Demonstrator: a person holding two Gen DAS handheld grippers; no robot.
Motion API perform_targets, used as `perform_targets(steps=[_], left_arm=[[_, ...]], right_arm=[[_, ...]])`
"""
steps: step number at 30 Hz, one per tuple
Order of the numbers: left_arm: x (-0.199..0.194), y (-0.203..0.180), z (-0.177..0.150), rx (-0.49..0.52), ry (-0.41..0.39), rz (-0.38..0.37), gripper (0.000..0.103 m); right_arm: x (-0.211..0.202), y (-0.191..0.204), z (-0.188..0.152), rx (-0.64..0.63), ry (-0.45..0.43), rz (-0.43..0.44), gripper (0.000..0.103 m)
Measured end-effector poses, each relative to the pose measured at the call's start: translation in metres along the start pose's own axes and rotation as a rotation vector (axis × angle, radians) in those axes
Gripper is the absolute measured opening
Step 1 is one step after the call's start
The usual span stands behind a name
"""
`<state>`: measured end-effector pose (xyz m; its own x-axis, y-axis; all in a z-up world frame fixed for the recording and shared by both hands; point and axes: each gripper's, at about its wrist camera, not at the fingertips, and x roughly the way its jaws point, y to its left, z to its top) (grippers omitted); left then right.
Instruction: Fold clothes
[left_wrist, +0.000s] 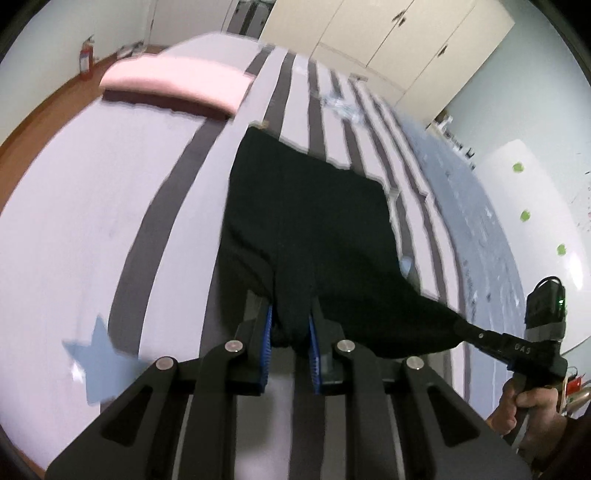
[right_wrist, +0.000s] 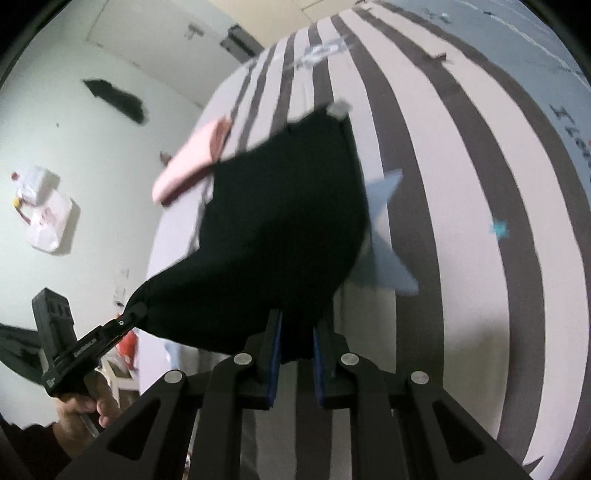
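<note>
A black garment (left_wrist: 310, 221) hangs stretched above a striped bed, held at two corners. My left gripper (left_wrist: 291, 328) is shut on its near edge, the cloth bunched between the blue pads. At the lower right of the left wrist view, my right gripper (left_wrist: 469, 332) pinches the other corner, a hand on its handle. In the right wrist view the same black garment (right_wrist: 280, 229) fills the middle, my right gripper (right_wrist: 297, 339) is shut on its edge, and my left gripper (right_wrist: 135, 312) clamps the far corner at lower left. A small tag (right_wrist: 340, 108) shows at the garment's far end.
The bed (left_wrist: 92, 192) has a pale cover with dark grey stripes and light blue stars (left_wrist: 92, 354). A folded pink cloth (left_wrist: 177, 79) lies near the bed's far end. White wardrobe doors (left_wrist: 388, 37) stand behind. Plastic bags (right_wrist: 40, 206) lie on the floor.
</note>
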<state>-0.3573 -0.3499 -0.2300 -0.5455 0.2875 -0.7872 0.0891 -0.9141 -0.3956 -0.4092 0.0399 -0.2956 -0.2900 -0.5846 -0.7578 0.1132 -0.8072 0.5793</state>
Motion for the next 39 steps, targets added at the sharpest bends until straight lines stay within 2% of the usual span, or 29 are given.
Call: perform_targets(steps=[4,8,12,17,21,22,23,25,26,27,28,31,35,39], left_arm=[[0.016,-0.002,0.037,-0.005,-0.047,-0.006,0.014],[0.047,0.006,0.075,-0.015,-0.059,-0.002,0.014],[0.088,0.013,0.109,-0.028,-0.019,0.001,0.014],[0.137,0.019,0.141,-0.037,0.042,0.004,0.014],[0.163,0.027,0.157,-0.062,0.095,0.009,0.016],[0.167,0.032,0.161,-0.087,0.102,0.006,0.018],[0.169,0.038,0.165,-0.118,0.1,-0.006,0.024],[0.162,0.042,0.168,-0.121,0.068,-0.013,0.032],[0.157,0.044,0.169,-0.116,0.048,-0.014,0.032],[0.153,0.045,0.17,-0.111,0.029,-0.015,0.032],[0.148,0.047,0.17,-0.106,0.01,-0.015,0.032],[0.14,0.046,0.158,-0.045,-0.009,0.004,0.034],[0.149,0.038,0.137,0.067,0.029,0.023,0.036],[0.16,0.023,0.131,0.172,0.03,0.016,0.036]], right_arm=[[-0.004,0.007,0.045,0.001,-0.04,0.023,0.013],[0.012,0.014,0.094,-0.039,-0.063,0.033,0.012],[0.042,0.012,0.144,-0.05,-0.069,0.028,0.012],[0.082,-0.008,0.189,-0.01,-0.045,0.012,0.011],[0.096,-0.018,0.201,0.011,-0.028,0.003,0.011],[0.1,-0.02,0.204,0.016,-0.024,0.0,0.011],[0.103,-0.023,0.207,0.021,-0.02,-0.002,0.012],[0.111,-0.028,0.213,0.031,-0.012,-0.007,0.023],[0.114,-0.03,0.216,0.036,-0.007,-0.009,0.027],[0.118,-0.032,0.219,0.041,-0.003,-0.012,0.037],[0.119,-0.033,0.219,0.034,-0.003,-0.016,0.04],[0.108,-0.028,0.205,-0.041,-0.026,-0.039,0.04],[0.094,-0.022,0.187,-0.143,-0.055,-0.069,0.04],[0.107,-0.015,0.175,-0.22,-0.033,-0.092,0.04]])
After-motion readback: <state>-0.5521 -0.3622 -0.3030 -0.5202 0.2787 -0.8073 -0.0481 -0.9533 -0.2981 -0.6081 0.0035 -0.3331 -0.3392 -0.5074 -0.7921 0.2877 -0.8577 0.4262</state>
